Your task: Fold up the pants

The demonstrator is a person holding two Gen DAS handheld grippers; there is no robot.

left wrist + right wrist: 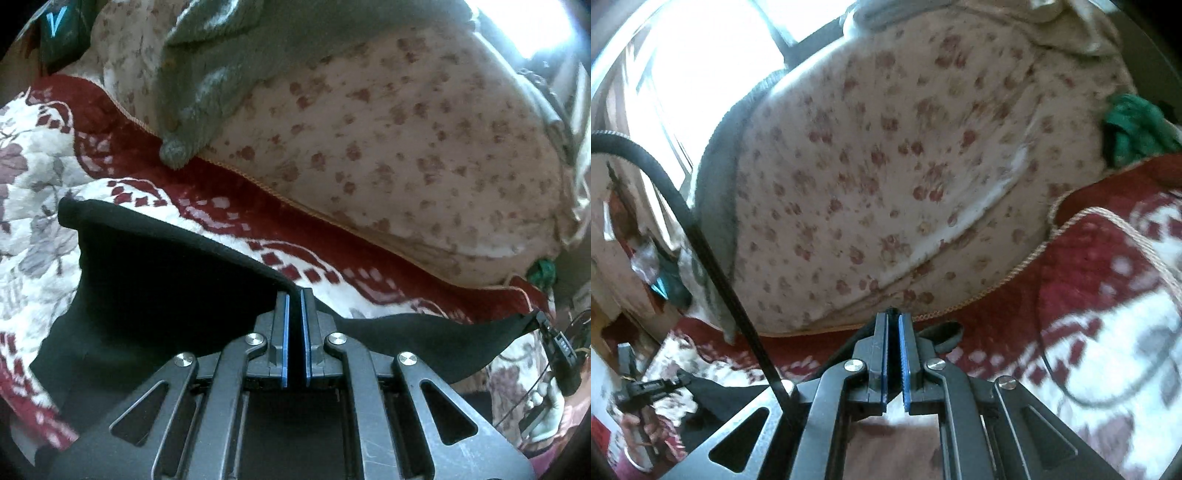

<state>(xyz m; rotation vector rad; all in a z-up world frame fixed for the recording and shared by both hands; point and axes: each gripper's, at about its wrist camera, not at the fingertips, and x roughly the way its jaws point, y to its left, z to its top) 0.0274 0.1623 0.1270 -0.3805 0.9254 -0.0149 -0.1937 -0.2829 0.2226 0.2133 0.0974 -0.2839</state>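
Note:
The black pants (155, 280) lie spread over a red and white patterned blanket (229, 199). My left gripper (294, 295) is shut on their upper edge, with black cloth between the blue pads. The cloth runs right to my right gripper (543, 321), which pinches its far corner. In the right wrist view my right gripper (893, 317) is shut on a thin fold of black cloth, and a piece of the pants (942, 334) shows beside the fingers. My left gripper (679, 380) shows at the lower left, holding black cloth (713, 402).
A large floral pillow (388, 140) lies just beyond the blanket, with a grey knitted garment (207, 74) draped on it. A green cloth (1134, 129) sits at the pillow's end. A black cable (701, 240) crosses the right wrist view. A bright window (701, 66) is behind.

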